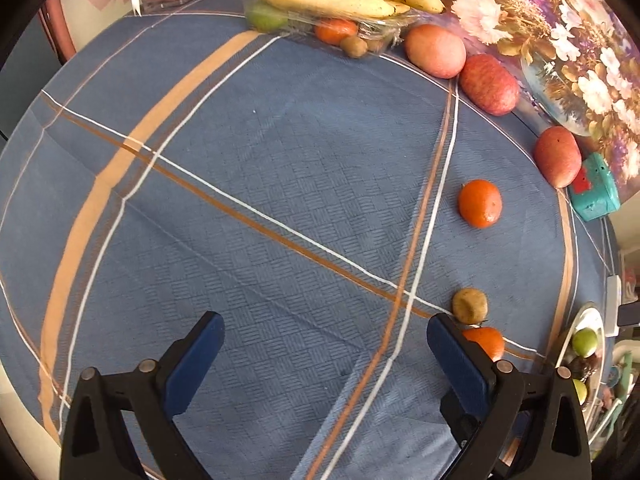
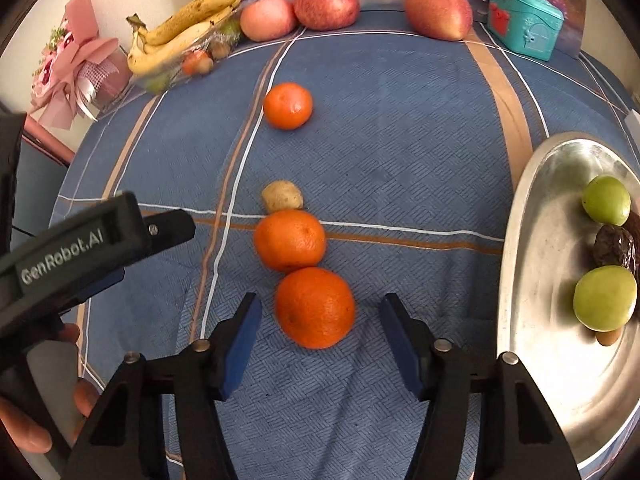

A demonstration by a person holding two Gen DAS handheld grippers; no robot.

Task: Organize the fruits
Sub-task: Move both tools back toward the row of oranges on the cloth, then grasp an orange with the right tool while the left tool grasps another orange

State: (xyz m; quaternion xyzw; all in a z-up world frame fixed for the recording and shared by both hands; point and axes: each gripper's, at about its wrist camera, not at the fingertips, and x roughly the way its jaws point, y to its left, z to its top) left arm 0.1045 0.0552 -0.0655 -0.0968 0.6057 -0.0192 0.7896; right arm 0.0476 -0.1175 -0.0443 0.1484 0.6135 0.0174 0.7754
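Three oranges lie on the blue cloth: a near one (image 2: 315,307), a middle one (image 2: 289,240) and a far one (image 2: 288,105). A small brown fruit (image 2: 282,197) touches the middle orange. My right gripper (image 2: 320,344) is open, its fingers on either side of the near orange, apart from it. My left gripper (image 1: 326,344) is open and empty over bare cloth. In its view the far orange (image 1: 479,203), the brown fruit (image 1: 469,305) and a partly hidden orange (image 1: 486,342) lie to its right. A metal plate (image 2: 532,240) on the right holds two green fruits (image 2: 604,298) and a dark one.
Three red apples (image 2: 326,6) line the back edge. A clear tray with bananas (image 2: 180,36) and small fruits stands back left. A teal box (image 2: 524,20) stands back right, a pink gift box (image 2: 80,72) at far left. The left gripper's body (image 2: 80,248) shows at the left.
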